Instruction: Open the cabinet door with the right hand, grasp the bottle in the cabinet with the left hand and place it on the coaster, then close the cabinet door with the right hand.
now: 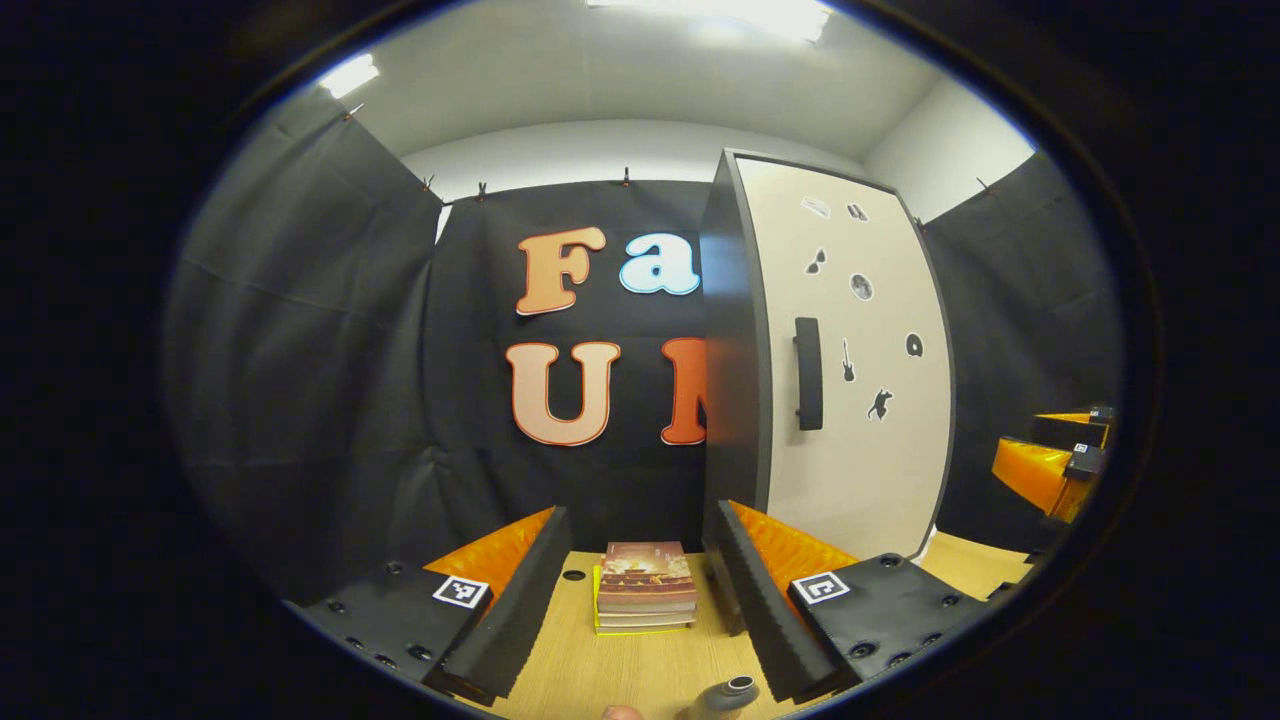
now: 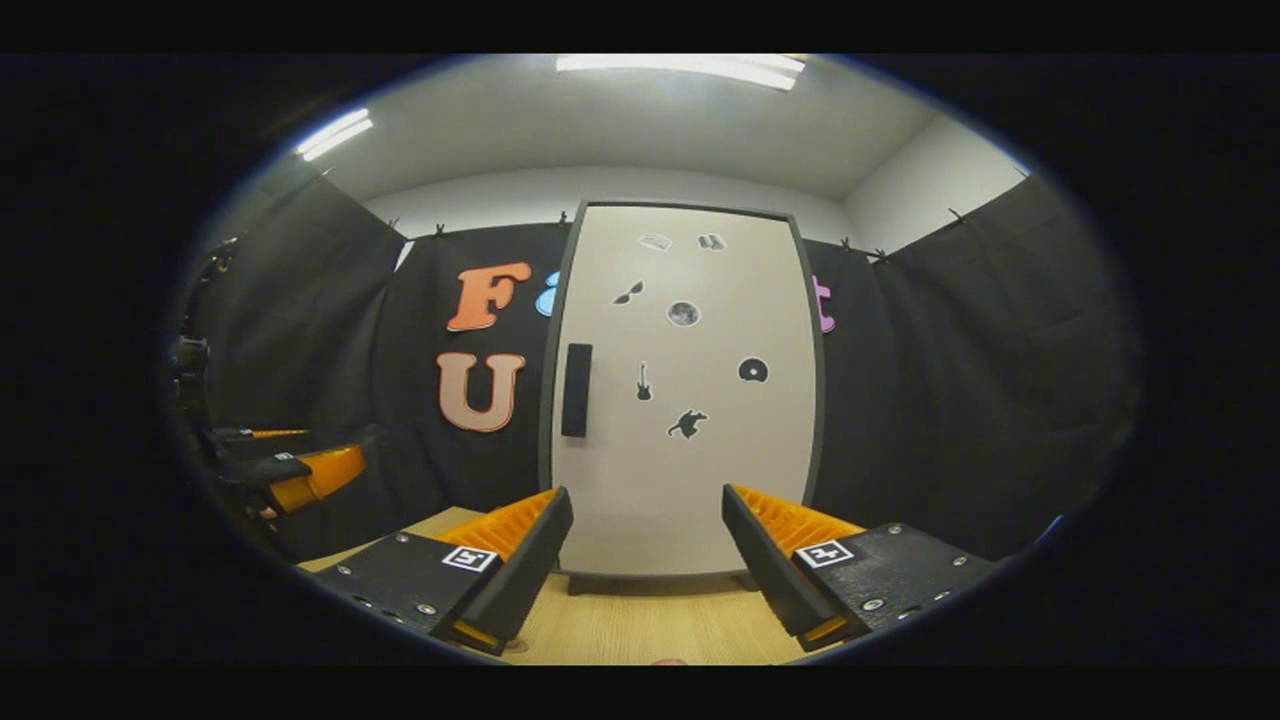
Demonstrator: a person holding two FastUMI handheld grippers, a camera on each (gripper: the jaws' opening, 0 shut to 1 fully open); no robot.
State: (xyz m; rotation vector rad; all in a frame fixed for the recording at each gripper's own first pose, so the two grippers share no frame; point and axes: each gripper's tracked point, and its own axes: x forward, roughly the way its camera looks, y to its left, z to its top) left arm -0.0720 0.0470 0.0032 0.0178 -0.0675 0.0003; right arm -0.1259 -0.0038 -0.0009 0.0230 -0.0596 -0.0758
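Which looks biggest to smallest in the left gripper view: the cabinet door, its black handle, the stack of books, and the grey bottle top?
1. White cabinet door with black stickers
2. Stack of books with a reddish cover
3. Black vertical door handle
4. Grey bottle top, cut off at the edge and nearest the camera, so its rank is unsure.

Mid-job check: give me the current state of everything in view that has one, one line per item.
Cabinet door: shut, handle untouched.
Left gripper: open, holding nothing.
Right gripper: open, facing the door, apart from it.
Books: stacked flat on the table.
Bottle: grey, open top, at the lower edge of the left gripper view; upright or not, cannot tell.
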